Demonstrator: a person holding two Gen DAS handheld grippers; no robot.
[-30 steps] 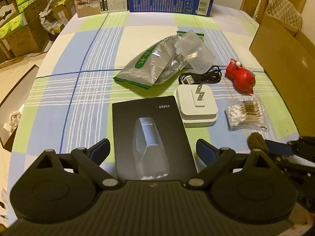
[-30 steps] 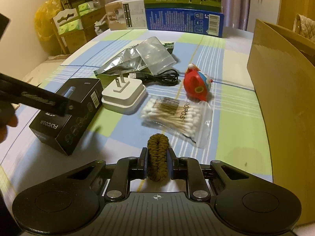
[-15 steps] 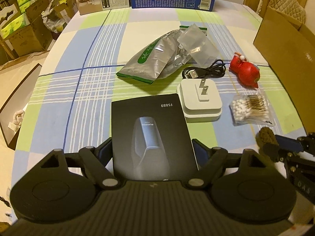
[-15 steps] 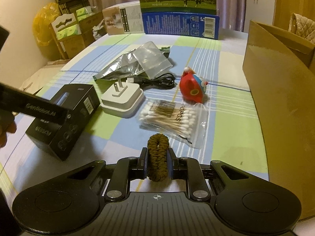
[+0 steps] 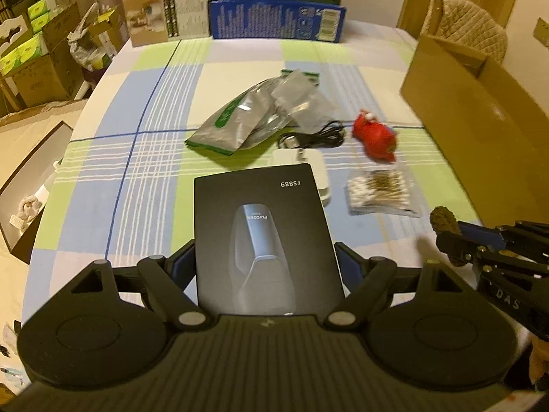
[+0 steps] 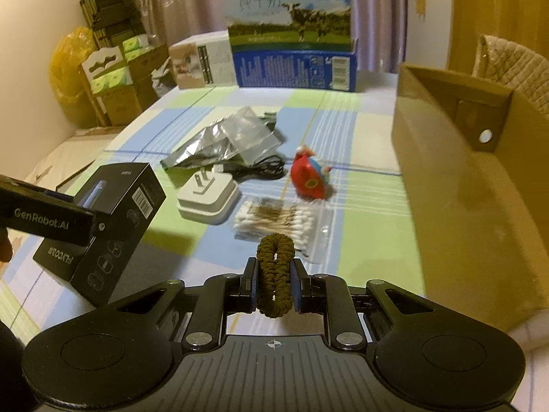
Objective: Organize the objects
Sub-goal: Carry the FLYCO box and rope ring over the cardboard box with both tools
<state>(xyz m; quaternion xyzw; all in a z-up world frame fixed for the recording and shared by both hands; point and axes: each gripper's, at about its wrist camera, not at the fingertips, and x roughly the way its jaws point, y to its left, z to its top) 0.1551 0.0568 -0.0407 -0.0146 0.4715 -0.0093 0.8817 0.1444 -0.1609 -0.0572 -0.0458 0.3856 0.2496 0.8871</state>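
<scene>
- Table (image 5: pixel 113 158) under a checked cloth, blue, green and white.
- Cardboard box (image 6: pixel 456 185) open-topped, on the table's right side.
- Milk carton (image 6: pixel 291 34) and a smaller carton (image 5: pixel 164 17) at the far edge.
- Black box (image 5: pixel 264 240) grasped by my left claw (image 5: pixel 264 264), pads pressed on both its sides; in the right view it hangs tilted above the cloth (image 6: pixel 116 219).
- Foil pouches (image 5: pixel 254 116) mid-table, black cable (image 5: pixel 312 139) just beside them.
- White plug (image 6: pixel 209 199) near the cable.
- Bag of cotton swabs (image 6: pixel 278 221) beside the plug.
- Red toy (image 6: pixel 310 178) beyond the swabs.
- Brown hair tie (image 6: pixel 275 274) clenched in my right claw (image 6: pixel 275 288), upright between the pads, off the table.
</scene>
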